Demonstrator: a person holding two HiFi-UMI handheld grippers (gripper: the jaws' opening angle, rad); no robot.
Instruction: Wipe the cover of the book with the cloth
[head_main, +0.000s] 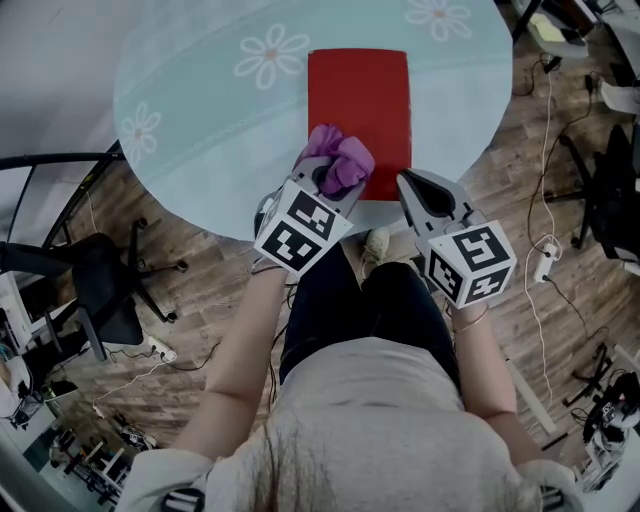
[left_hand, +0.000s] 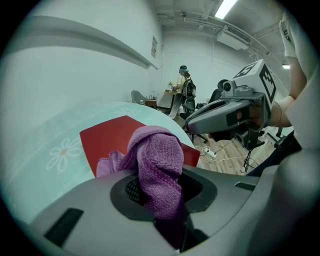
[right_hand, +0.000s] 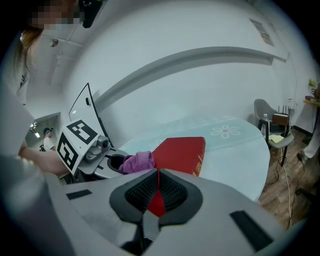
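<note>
Tabletop (head_main: 190, 120), round, pale and printed with daisies, is the biggest thing here and mostly bare. On it lies the red book (head_main: 358, 100), flat and closed, its near edge close to the table's near rim, with open surface to its left, right and far side. It looks like a stiff hardback, probably heavy enough to stay put under light strokes, yet likely to slide on the smooth top if shoved. The purple cloth (head_main: 340, 160) is soft, light and bunched, sitting over the book's near left corner; whether it presses on the cover I cannot tell. Such a cloth is best pinched by a thick fold, and the left gripper (head_main: 328, 182) has it so, jaws clamped on a wad of it. The right gripper (head_main: 405, 180) hovers just beside the book's near right corner, jaws closed together with nothing in them, well placed to steady that edge. Strokes pulled toward the person have little margin before the rim; strokes away have far more.
</note>
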